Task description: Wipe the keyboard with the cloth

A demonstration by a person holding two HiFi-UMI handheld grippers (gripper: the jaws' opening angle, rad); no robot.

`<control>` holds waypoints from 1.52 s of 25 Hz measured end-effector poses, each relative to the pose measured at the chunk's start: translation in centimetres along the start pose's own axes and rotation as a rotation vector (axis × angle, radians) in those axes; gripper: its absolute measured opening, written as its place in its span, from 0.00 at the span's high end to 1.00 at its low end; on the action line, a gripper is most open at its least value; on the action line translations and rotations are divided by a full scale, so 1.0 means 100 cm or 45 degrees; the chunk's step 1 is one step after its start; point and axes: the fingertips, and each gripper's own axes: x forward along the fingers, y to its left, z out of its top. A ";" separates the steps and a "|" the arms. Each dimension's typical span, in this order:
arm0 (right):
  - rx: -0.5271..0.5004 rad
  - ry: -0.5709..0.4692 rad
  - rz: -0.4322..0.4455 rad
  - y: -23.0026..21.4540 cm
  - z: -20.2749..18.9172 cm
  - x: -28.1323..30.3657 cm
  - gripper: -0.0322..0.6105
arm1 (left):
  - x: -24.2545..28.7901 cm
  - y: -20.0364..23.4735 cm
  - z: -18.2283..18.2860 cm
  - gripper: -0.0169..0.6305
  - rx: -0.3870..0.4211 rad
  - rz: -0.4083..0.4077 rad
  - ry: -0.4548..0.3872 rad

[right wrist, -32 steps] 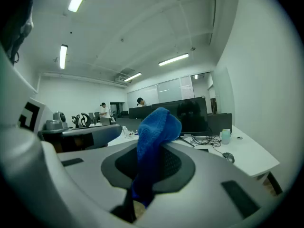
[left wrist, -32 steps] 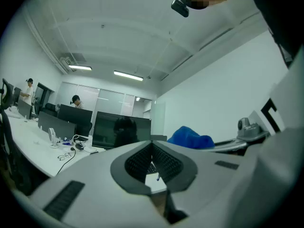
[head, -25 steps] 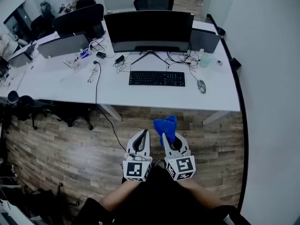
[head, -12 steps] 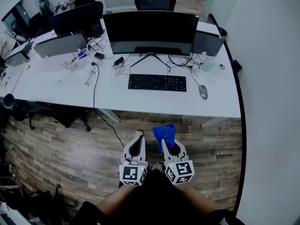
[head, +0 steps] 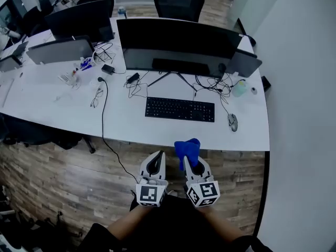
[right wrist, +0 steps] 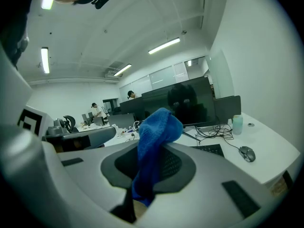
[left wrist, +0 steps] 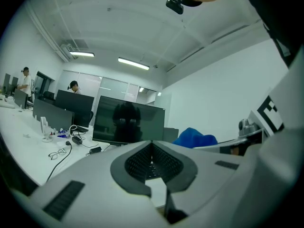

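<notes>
Head view high, steeply down; both gripper views low, forward along jaws; monitor [head: 173, 43] shared

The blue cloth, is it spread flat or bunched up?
Bunched up. The blue cloth is pinched between the shut jaws of the right gripper and stands above them as a rounded lump.

Bare desk [head: 152, 131] before keyboard [head: 179, 109], mouse [head: 232, 122] right, cables [head: 212, 83] behind
</notes>
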 end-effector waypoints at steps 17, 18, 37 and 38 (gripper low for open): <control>-0.014 0.128 -0.047 0.001 0.031 0.189 0.84 | 0.114 0.151 0.004 0.95 0.017 -0.049 0.050; -0.015 0.150 -0.035 0.001 0.026 0.195 0.84 | 0.117 0.155 -0.001 0.95 0.020 -0.047 0.066; 0.089 0.383 0.115 0.003 -0.024 0.319 0.84 | 0.177 0.204 -0.064 0.95 0.007 -0.064 0.288; 0.086 0.402 0.125 0.004 -0.028 0.326 0.84 | 0.180 0.208 -0.065 0.95 0.013 -0.064 0.295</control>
